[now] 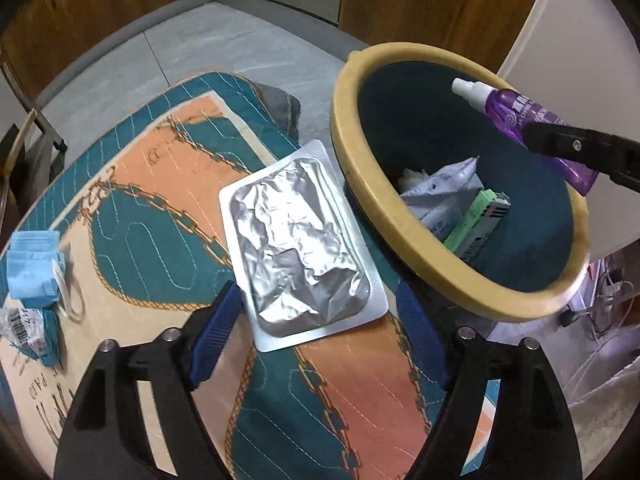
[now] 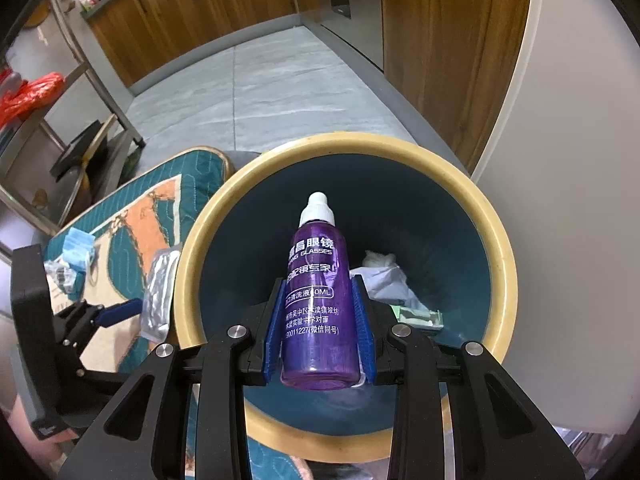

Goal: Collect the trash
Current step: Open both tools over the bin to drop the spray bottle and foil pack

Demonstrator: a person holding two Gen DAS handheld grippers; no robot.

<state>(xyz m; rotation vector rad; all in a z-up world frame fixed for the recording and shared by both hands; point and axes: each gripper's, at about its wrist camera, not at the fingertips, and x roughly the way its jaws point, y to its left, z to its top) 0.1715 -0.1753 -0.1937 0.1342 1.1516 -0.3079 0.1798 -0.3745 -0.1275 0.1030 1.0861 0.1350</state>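
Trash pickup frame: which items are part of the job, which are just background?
Job:
- purple bottle, clamped in right gripper over the bin
- foil tray on the mat, between the open jaws of left gripper
- blue masks
- small wrapper

Background:
- mat
- cabinets
- metal rack

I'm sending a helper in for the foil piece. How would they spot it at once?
Find the round bin with the cream rim standing on the patterned mat. Right beside its rim, on the mat, lies the foil pack. It is the only flat, silver, crinkled rectangle; the other litter there is blue.
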